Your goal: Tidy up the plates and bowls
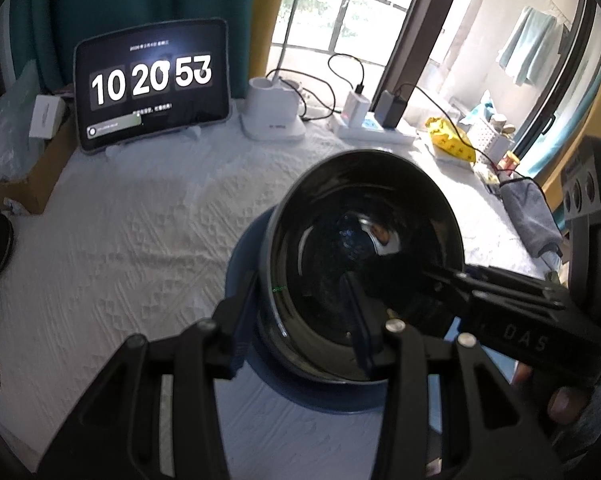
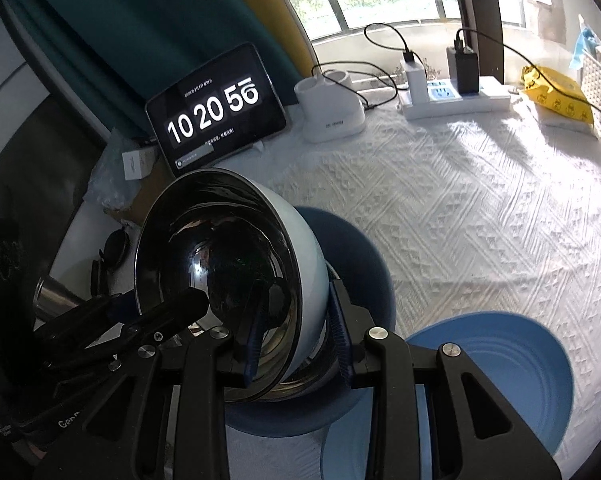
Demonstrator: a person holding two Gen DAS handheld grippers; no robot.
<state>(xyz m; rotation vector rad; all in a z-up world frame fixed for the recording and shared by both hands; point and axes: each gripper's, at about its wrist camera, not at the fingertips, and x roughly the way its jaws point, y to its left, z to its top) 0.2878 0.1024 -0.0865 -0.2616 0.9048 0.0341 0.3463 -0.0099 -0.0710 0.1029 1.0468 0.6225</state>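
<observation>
A bowl with a shiny dark metal inside and a pale outside hangs tilted just over a dark blue plate on the white cloth. My left gripper is shut on its near-left wall, one finger outside and one inside. My right gripper is shut on the opposite wall of the same bowl, which hides much of the dark blue plate. A second metal rim shows right under the bowl. A light blue plate lies to the right of the dark one.
At the back stand a tablet clock, a white charger stand and a power strip with cables. A yellow bag and grey cloth lie right. A cardboard box sits left.
</observation>
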